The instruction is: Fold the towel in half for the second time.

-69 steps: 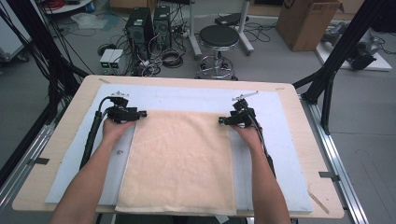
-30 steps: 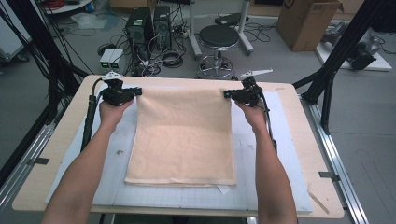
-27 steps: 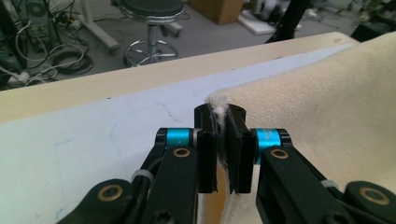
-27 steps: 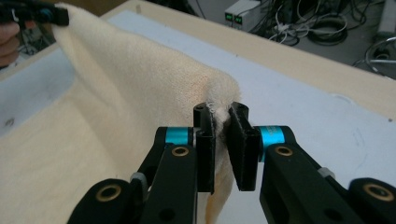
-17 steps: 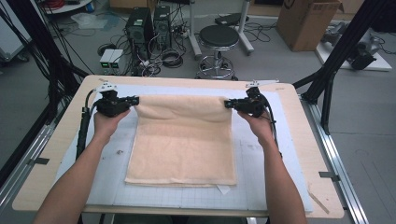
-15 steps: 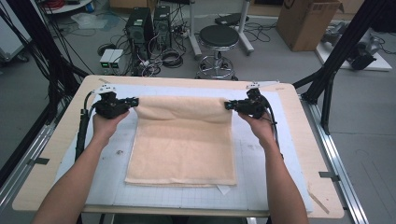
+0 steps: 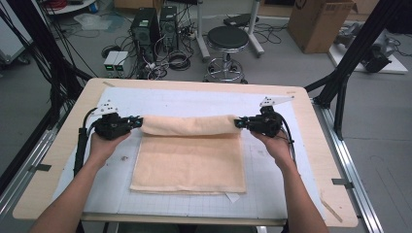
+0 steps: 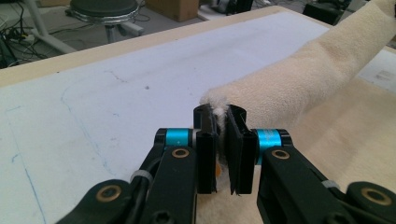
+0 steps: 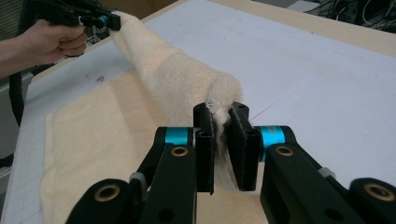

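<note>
A towel (image 7: 189,162) lies on a mat (image 7: 194,102) that covers the middle of the table (image 7: 58,160). Its far edge is lifted and curls back over the rest as a roll across the table. The left gripper (image 7: 137,122) is at the roll's left end, the right gripper (image 7: 239,123) at its right end, each clamped on a corner. Behind the table a stool (image 7: 227,41) stands on the floor, with computer cases (image 7: 155,22) to its left and a box (image 7: 318,22) to its right.
</note>
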A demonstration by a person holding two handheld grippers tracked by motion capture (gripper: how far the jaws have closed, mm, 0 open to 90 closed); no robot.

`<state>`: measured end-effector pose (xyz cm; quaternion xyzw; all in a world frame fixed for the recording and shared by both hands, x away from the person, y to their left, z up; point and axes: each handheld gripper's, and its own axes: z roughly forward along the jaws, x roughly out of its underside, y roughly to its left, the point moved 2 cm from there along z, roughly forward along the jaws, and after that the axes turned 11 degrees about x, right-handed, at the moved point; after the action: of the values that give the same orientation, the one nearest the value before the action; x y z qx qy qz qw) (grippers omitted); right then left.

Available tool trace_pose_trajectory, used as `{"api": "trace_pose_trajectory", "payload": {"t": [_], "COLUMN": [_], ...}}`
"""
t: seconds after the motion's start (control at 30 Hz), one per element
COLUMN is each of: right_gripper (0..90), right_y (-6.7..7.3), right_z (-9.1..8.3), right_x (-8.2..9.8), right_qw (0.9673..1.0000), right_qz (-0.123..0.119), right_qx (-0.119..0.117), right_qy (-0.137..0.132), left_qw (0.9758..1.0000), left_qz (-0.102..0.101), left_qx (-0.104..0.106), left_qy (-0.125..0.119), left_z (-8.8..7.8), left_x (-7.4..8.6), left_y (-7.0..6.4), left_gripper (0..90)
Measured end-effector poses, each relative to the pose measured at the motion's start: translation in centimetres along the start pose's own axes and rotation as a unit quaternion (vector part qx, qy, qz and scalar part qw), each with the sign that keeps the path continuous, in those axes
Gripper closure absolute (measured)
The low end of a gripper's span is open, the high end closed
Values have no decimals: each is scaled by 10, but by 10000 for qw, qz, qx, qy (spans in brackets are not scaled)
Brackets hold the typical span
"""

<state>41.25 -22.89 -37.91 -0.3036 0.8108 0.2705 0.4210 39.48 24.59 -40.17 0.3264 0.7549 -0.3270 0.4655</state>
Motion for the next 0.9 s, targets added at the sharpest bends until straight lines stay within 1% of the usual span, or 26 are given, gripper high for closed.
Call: {"api": "trace_pose_trajectory", "payload": {"t": [0.03, 0.1, 0.13, 0.2, 0.27, 0.33, 0.37, 0.43, 0.47, 0.57, 0.63, 0.7, 0.73, 0.77, 0.8, 0.83, 0.87, 0.9], "right_gripper": [818, 817, 817, 817, 817, 816, 816, 815, 815, 815, 816, 815, 815, 815, 815, 815, 815, 815], "right_y": [1, 4, 6, 9, 12, 15, 17, 22, 24, 28, 30, 33, 34, 35, 36, 37, 38, 39], "right_z": [-1, -3, -4, -6, -8, -9, -10, -14, -15, -17, -18, -18, -18, -18, -19, -19, -19, -20], "right_x": [1, 5, 7, 12, 17, 22, 22, 22, 22, 26, 31, 37, 40, 42, 44, 47, 49, 51], "right_qw": [10000, 10000, 10000, 10000, 9999, 10000, 9999, 9999, 9998, 9997, 9996, 9995, 9995, 9995, 9994, 9994, 9993, 9992], "right_qz": [16, -22, -11, -28, -10, -40, -76, -122, -192, -241, -249, -243, -267, -257, -282, -291, -317, -319], "right_qx": [-15, -29, -31, -41, -71, -72, -89, -80, -64, -63, -92, -97, -88, -92, -112, -97, -106, -112], "right_qy": [16, -39, -44, -58, -84, 26, 54, 45, -27, 24, 31, 151, 133, 133, 168, 179, 175, 214], "left_qw": [10000, 10000, 10000, 9999, 9999, 9998, 9998, 9998, 9996, 9994, 9994, 9993, 9992, 9991, 9987, 9986, 9988, 9987], "left_qz": [-15, -25, -15, 39, 46, 63, 78, 97, 94, 90, 83, 65, 90, 73, 105, 172, 189, 188], "left_qx": [20, 60, 78, 92, 126, 161, 169, 183, 222, 259, 279, 303, 314, 350, 357, 356, 359, 393], "left_qy": [-39, -52, -23, -71, -36, 29, 114, 68, 118, 191, 192, 187, 215, 243, 342, 364, 291, 273], "left_z": [-2, -5, -6, -8, -11, -14, -15, -17, -19, -23, -26, -29, -30, -31, -32, -33, -35, -36], "left_x": [2, 5, 7, 10, 13, 16, 17, 21, 23, 30, 35, 40, 42, 44, 44, 45, 45, 46], "left_y": [-2, -5, -7, -11, -15, -18, -19, -24, -26, -31, -35, -38, -40, -41, -43, -45, -48, -49], "left_gripper": [828, 827, 827, 826, 826, 826, 824, 824, 824, 824, 824, 824, 824, 825, 824, 824, 824, 824]}}
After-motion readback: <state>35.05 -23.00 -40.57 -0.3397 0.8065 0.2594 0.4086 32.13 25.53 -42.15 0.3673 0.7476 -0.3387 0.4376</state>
